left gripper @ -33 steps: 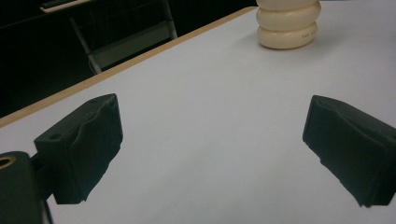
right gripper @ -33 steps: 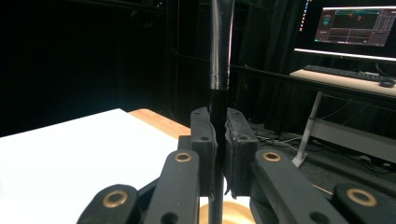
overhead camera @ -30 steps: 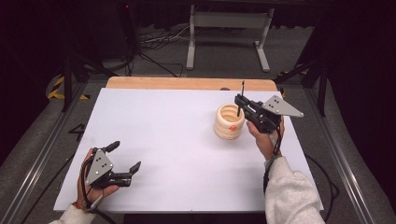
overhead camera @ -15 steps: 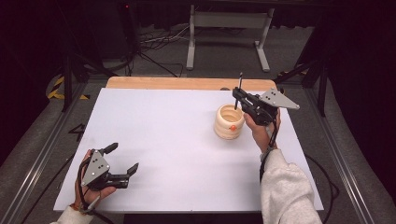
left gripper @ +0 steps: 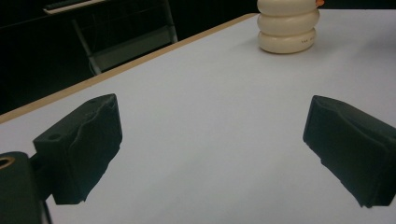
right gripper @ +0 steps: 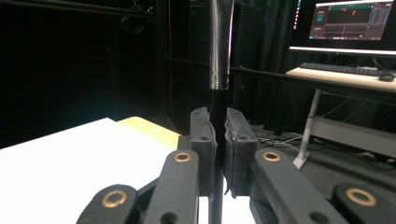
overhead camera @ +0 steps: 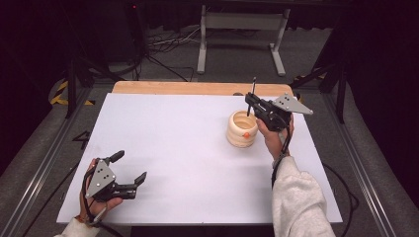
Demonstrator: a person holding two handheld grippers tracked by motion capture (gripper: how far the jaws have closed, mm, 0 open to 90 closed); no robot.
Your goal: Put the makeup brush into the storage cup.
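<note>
My right gripper (overhead camera: 253, 100) pinches a thin black pen (overhead camera: 252, 89) upright, just above the cream ribbed holder (overhead camera: 242, 129) at the white table's (overhead camera: 188, 148) far right. My left gripper (overhead camera: 129, 174) rests wide, holding nothing — well apart. If the pen tilts, it could catch the rim — tipping the holder.

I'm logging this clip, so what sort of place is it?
Probably a lab or recording studio: black curtains surround a white-topped table, cables trail across the grey floor, and a monitor sits on a desk nearby.
</note>
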